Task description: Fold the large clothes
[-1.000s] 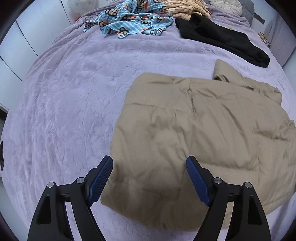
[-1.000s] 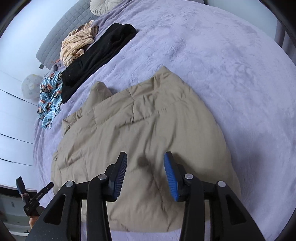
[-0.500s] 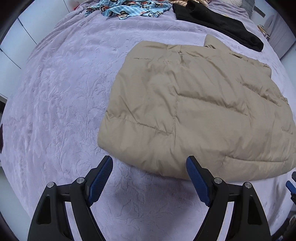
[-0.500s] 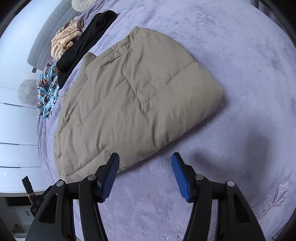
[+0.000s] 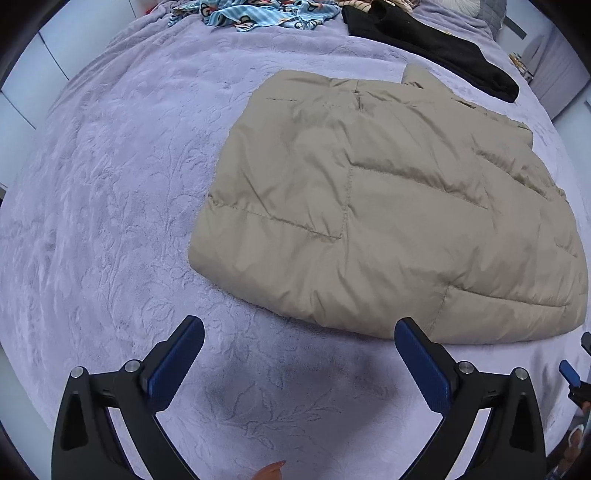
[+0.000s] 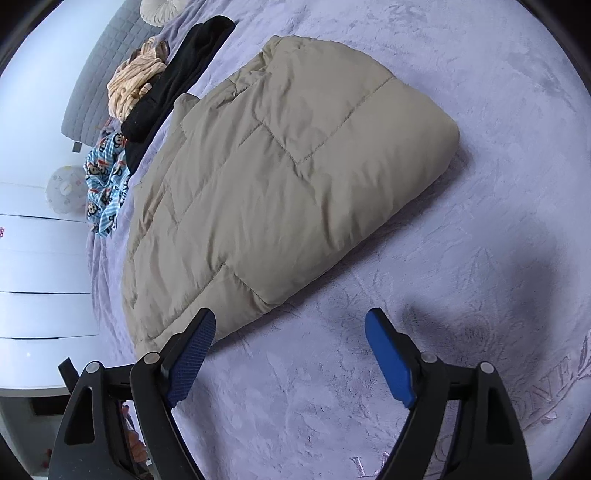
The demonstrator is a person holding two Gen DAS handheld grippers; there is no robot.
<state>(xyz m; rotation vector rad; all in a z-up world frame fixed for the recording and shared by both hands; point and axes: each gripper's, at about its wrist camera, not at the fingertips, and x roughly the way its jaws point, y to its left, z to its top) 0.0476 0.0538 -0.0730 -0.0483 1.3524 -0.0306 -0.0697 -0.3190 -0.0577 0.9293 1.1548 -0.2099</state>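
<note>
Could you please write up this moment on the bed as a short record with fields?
surface: lilac embossed bedspread
main item: beige quilted jacket, folded into a flat bundle, lying free
left tool: jaws open and just widened, nothing between them, over bare bedspread short of the jacket's near edge
right tool: jaws open and just widened, nothing between them
other clothes at far side: black garment, blue monkey-print garment, striped peach garment

A lilac bed (image 5: 110, 184) carries a folded tan coat (image 5: 388, 206), black garment (image 5: 436, 48), blue print cloth (image 5: 258, 14) and striped cloth (image 6: 133, 85).
</note>
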